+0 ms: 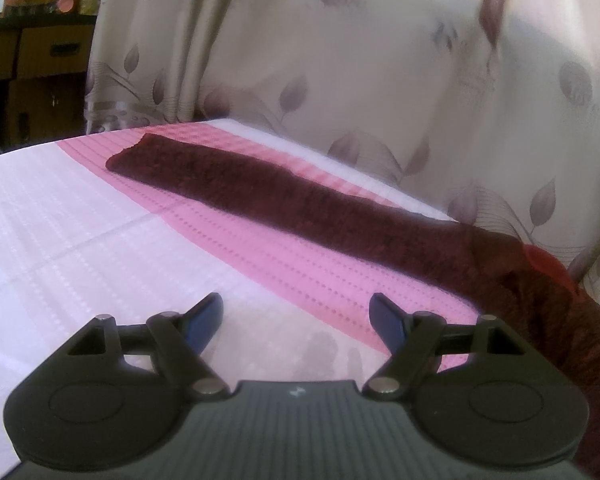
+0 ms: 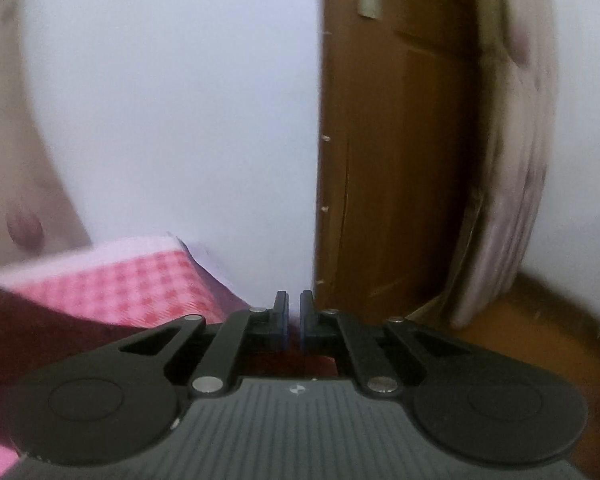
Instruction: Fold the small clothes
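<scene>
A long dark red knitted cloth lies in a narrow strip across the pink and white table cover, running from far left to near right, where its end rises off the surface. My left gripper hovers low over the cover, in front of the strip, open with nothing between its blue pads. My right gripper points past the table corner with its jaws nearly together. The dark red cloth hangs under it, and a sliver of red shows in the narrow gap.
A leaf-patterned curtain hangs just behind the table's far edge. A brown drawer cabinet stands at far left. Beyond the table corner are a white wall, a wooden door and pale bedding leaning beside it.
</scene>
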`<state>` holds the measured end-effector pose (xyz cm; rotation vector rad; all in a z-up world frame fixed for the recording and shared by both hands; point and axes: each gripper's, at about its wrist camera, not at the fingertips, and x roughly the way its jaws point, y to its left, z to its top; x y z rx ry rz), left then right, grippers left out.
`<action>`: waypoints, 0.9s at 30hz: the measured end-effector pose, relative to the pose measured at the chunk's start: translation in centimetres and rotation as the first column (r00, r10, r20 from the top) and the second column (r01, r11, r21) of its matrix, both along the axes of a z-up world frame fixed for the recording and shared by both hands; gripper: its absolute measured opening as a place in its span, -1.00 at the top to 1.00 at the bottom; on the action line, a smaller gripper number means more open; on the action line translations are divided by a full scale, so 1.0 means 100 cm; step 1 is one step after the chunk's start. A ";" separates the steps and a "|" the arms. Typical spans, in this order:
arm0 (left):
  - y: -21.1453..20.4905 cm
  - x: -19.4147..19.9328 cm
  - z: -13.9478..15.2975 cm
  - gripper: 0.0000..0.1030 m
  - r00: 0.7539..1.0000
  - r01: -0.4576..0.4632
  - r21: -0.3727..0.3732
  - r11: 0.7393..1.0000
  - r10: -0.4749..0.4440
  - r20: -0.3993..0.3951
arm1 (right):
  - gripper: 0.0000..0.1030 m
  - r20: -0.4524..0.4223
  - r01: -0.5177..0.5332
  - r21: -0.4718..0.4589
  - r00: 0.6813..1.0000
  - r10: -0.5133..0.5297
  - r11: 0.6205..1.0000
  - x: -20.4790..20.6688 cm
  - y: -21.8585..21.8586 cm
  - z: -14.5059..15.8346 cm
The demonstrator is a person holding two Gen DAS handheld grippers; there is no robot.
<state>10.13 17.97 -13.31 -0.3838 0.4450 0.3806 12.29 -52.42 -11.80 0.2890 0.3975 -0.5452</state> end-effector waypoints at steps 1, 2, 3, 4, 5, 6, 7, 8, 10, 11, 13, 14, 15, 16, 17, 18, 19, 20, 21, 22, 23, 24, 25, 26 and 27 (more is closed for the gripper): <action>-0.001 -0.001 0.000 -0.56 1.000 0.003 0.003 1.000 -0.003 0.005 | 0.83 0.034 -0.020 0.046 0.999 0.019 0.999 -0.015 0.006 0.003; -0.001 -0.001 0.001 -0.56 1.000 0.007 0.009 1.000 -0.007 0.011 | 0.61 0.065 -0.066 0.102 0.996 0.060 0.993 -0.025 0.011 0.003; -0.003 -0.002 0.001 -0.56 1.000 0.013 0.015 1.000 -0.013 0.017 | 0.57 0.092 -0.137 0.151 0.988 0.124 0.979 -0.038 0.023 0.008; -0.004 -0.003 0.002 -0.56 0.999 0.023 0.023 0.999 -0.023 0.023 | 0.56 0.108 -0.229 0.188 0.971 0.212 0.955 -0.049 0.040 0.009; -0.006 -0.004 0.004 -0.56 0.999 0.038 0.034 0.999 -0.039 0.028 | 0.41 0.110 -0.318 0.208 0.947 0.301 0.925 -0.059 0.060 0.009; -0.009 -0.005 0.006 -0.56 0.998 0.058 0.052 0.997 -0.060 0.033 | 0.19 0.115 -0.420 0.218 0.908 0.404 0.881 -0.073 0.086 0.008; -0.013 -0.008 0.008 -0.56 0.996 0.079 0.069 0.995 -0.081 0.035 | 0.10 0.122 -0.492 0.215 0.870 0.477 0.844 -0.084 0.110 0.008; -0.017 -0.013 0.010 -0.56 0.994 0.103 0.080 0.991 -0.106 0.037 | -0.02 0.123 -0.568 0.196 0.823 0.555 0.799 -0.100 0.138 0.007; -0.023 -0.028 0.013 -0.56 0.985 0.164 0.071 0.984 -0.168 0.046 | -0.11 0.085 -0.691 0.128 0.723 0.686 0.712 -0.128 0.192 0.007; -0.025 -0.037 0.014 -0.56 0.979 0.196 0.054 0.979 -0.199 0.051 | -0.21 0.051 -0.739 0.078 0.673 0.738 0.669 -0.145 0.221 0.007; -0.029 -0.056 0.014 -0.56 0.962 0.267 0.015 0.964 -0.268 0.055 | -0.52 -0.013 -0.795 -0.021 0.606 0.795 0.606 -0.173 0.270 0.007; -0.030 -0.065 0.013 -0.56 0.951 0.304 -0.009 0.953 -0.303 0.055 | -0.66 -0.042 -0.815 -0.074 0.578 0.815 0.575 -0.187 0.293 0.005; -0.032 -0.076 0.013 -0.56 0.937 0.346 -0.034 0.938 -0.343 0.056 | -0.73 -0.060 -0.826 -0.117 0.560 0.826 0.552 -0.198 0.312 0.005; -0.033 -0.084 0.012 -0.56 0.928 0.371 -0.046 0.928 -0.368 0.062 | -0.75 -0.065 -0.830 -0.140 0.551 0.832 0.540 -0.207 0.325 0.005; -0.036 -0.093 0.011 -0.56 0.918 0.394 -0.049 0.918 -0.390 0.071 | -0.80 -0.073 -0.832 -0.156 0.548 0.833 0.533 -0.213 0.338 0.005; -0.039 -0.102 0.011 -0.56 0.909 0.414 -0.042 0.909 -0.410 0.077 | -0.80 -0.088 -0.830 -0.167 0.551 0.830 0.533 -0.212 0.345 0.002; -0.042 -0.109 0.010 -0.56 0.901 0.429 -0.034 0.903 -0.426 0.081 | -0.79 -0.111 -0.827 -0.151 0.559 0.822 0.542 -0.206 0.347 -0.004; -0.045 -0.117 0.009 -0.56 0.893 0.444 -0.028 0.896 -0.440 0.089 | -0.77 -0.129 -0.829 -0.117 0.559 0.819 0.547 -0.201 0.352 -0.011; -0.047 -0.122 0.008 -0.56 0.887 0.456 -0.025 0.890 -0.452 0.099 | -0.60 -0.137 -0.820 -0.091 0.572 0.809 0.565 -0.193 0.358 -0.019; -0.051 -0.128 0.007 -0.56 0.880 0.467 -0.013 0.884 -0.463 0.105 | -0.51 -0.133 -0.808 -0.082 0.589 0.797 0.584 -0.193 0.361 -0.020; -0.054 -0.132 0.006 -0.56 0.874 0.476 0.006 0.880 -0.473 0.108 | -0.40 -0.126 -0.797 -0.063 0.604 0.787 0.601 -0.184 0.364 -0.025; -0.058 -0.135 0.004 -0.56 0.869 0.483 0.019 0.875 -0.482 0.111 | -0.21 -0.119 -0.785 -0.040 0.618 0.778 0.618 -0.173 0.367 -0.030; -0.062 -0.139 0.003 -0.56 0.866 0.488 0.028 0.872 -0.488 0.112 | -0.07 -0.121 -0.780 -0.019 0.623 0.773 0.626 -0.165 0.368 -0.032; -0.067 -0.142 0.002 -0.56 0.861 0.496 0.037 0.868 -0.497 0.105 | 0.30 -0.118 -0.762 0.009 0.642 0.757 0.648 -0.155 0.369 -0.035; -0.071 -0.144 0.002 -0.56 0.852 0.512 0.050 0.858 -0.514 0.100 | 0.61 -0.090 -0.738 0.029 0.670 0.737 0.674 -0.155 0.365 -0.033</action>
